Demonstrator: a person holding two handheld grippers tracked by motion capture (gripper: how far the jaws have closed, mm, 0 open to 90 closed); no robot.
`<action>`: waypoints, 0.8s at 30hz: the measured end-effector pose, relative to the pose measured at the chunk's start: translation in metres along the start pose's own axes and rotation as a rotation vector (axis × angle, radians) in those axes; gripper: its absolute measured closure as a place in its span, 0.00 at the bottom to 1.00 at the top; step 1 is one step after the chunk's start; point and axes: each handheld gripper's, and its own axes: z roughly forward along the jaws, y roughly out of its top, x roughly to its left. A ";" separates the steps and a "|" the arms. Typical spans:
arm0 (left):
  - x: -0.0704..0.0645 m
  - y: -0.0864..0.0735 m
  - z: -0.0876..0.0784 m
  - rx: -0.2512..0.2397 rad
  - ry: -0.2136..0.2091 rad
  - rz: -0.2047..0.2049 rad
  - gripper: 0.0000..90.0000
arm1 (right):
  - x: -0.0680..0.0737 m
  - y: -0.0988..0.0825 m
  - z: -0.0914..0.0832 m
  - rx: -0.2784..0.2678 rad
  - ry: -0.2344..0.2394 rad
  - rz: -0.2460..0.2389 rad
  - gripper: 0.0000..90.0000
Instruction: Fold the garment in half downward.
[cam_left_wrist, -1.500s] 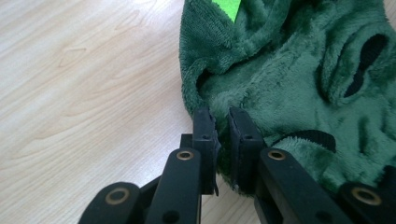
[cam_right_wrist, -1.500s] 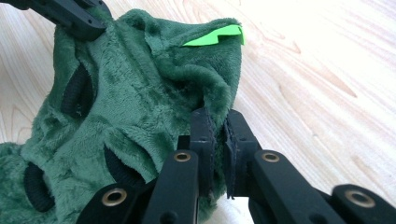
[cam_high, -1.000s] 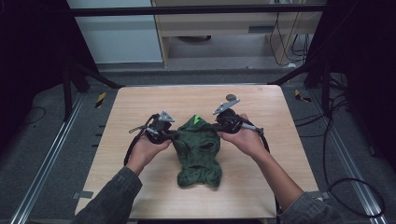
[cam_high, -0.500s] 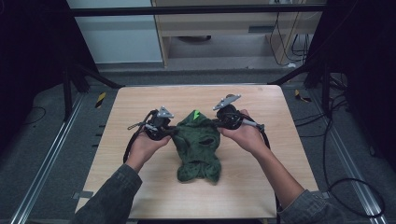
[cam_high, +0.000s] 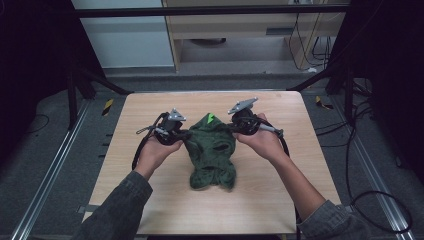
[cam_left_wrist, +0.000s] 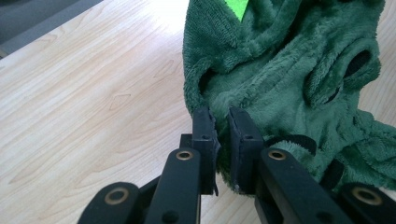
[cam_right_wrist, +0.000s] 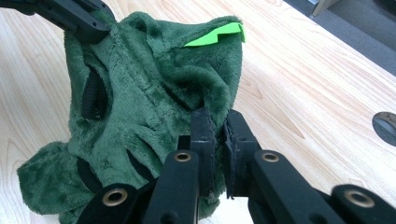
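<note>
A small green fleece garment, plush and fitted with a bright green tag at its far end, lay near the middle of the wooden counter, its near end bunched into a soft heap toward the person. The left gripper had its jaws pressed together on a fold of fleece at the garment's left edge; in the left gripper view the pads pinched the cloth just beside a dark opening, probably a sleeve or leg hole. The right gripper was likewise clamped on the opposite edge, and in the right gripper view its pads bit into the thick pile just below the tag. With one grip on each side at about the same height, the far part of the garment was held stretched between the two hands and looked slightly raised, while the rest trailed on the counter. That symmetrical hold appeared meant to spread the piece flat and square, likely as a start to folding or smoothing it. Both forearms came in from the near side, wrists angled inward toward the cloth.
</note>
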 end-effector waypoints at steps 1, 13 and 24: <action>0.000 0.000 0.000 0.000 0.000 0.000 0.91 | -0.001 0.001 0.000 -0.001 0.000 0.001 0.93; 0.005 0.017 0.002 -0.018 0.028 0.005 0.91 | -0.011 0.009 -0.003 -0.013 -0.025 0.018 0.93; -0.012 0.002 0.001 0.005 0.004 0.051 0.91 | -0.003 -0.009 -0.003 0.006 -0.017 -0.005 0.93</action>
